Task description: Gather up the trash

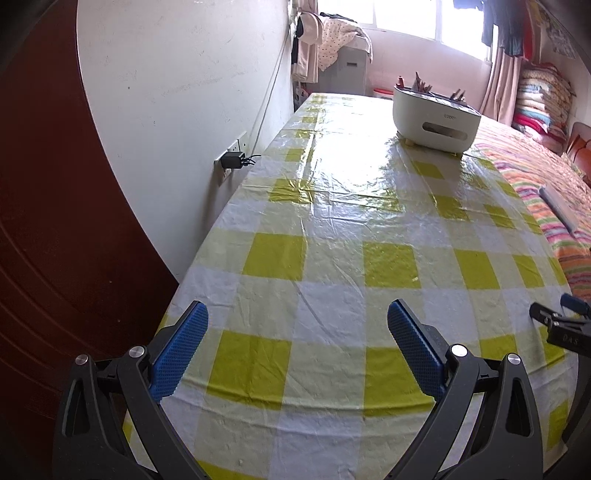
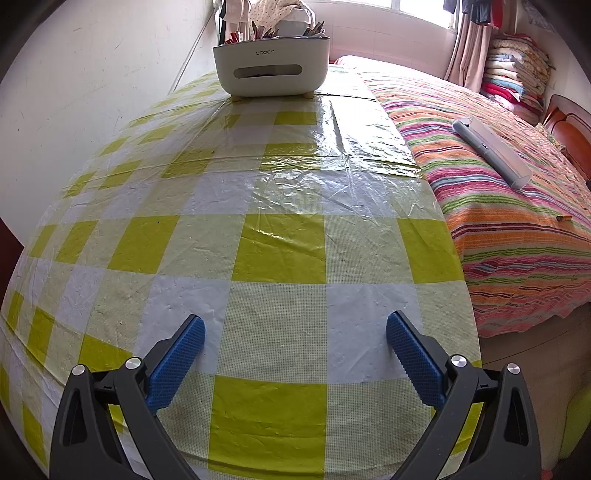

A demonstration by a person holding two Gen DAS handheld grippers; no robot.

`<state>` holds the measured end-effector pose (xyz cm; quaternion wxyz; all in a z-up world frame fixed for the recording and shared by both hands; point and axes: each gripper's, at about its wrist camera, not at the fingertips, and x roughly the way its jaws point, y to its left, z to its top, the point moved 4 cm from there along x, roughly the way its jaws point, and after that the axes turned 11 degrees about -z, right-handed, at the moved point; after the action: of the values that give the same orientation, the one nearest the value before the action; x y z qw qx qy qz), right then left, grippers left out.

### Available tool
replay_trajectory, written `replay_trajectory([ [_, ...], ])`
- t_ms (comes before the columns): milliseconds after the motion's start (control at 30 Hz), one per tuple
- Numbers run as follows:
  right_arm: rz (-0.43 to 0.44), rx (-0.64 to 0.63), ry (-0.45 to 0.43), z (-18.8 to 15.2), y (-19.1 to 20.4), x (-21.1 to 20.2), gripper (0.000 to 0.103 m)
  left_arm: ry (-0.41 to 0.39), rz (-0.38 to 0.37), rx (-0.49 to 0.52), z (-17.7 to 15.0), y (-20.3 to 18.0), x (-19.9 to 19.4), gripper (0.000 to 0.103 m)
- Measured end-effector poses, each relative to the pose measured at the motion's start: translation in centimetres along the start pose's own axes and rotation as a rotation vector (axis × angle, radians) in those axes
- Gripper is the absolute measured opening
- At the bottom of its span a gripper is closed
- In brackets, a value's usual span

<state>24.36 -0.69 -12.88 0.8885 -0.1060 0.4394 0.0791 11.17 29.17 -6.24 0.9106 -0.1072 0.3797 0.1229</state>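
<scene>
Left gripper [image 1: 297,317] held low over the near end of the table [image 1: 332,258], blue pads spread wide, nothing between them. Right gripper [image 2: 295,332] likewise splayed apart and empty, poised above the yellow-and-white checked plastic cloth [image 2: 277,251]. Tip of the right gripper also visible at the far right edge of the left wrist view, just beside the table's corner.

At the far end of the table, a white bin [image 2: 271,68] on short wooden feet, with a slot handle cut in its facing side. Filled with scraps [image 2: 258,31]: brown and reddish pieces poking above the rim, probably wrappers or sticks, though too small and backlit to name for sure. Same bin [image 1: 436,114] in the left wrist view, well apart from both grippers.

Cloth glossy and creased, strong window glare across its middle.

To the right of the table, touching its edge, a bed with a striped blanket [image 2: 498,221] in pink, orange and green. On the blanket, a long grey-white tool with a handle [image 2: 491,151], lying diagonally. Further right, near the frame edge, a small brown cylindrical bit [image 2: 564,218] resting on the stripes.

To the left, a white wall with a socket and black plug [image 1: 233,161], cable running upward. Folded quilts [image 2: 513,74] stacked in the far corner beside a curtain.
</scene>
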Motion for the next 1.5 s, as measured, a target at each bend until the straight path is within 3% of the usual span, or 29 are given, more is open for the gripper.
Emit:
replay_trajectory([
  [300, 0.000, 0.000, 0.000, 0.0, -0.1, 0.0, 0.096, -0.027, 0.055, -0.062, 1.1, 2.2, 0.9, 0.096],
  [867, 0.000, 0.000, 0.001, 0.0, 0.0, 0.1, 0.096, 0.054, -0.017, -0.054, -0.8, 2.2, 3.3, 0.096],
  [1500, 0.000, -0.001, 0.001, 0.0, 0.0, 0.1, 0.096, 0.088, -0.027, -0.032, -1.3, 1.8, 5.0, 0.096],
])
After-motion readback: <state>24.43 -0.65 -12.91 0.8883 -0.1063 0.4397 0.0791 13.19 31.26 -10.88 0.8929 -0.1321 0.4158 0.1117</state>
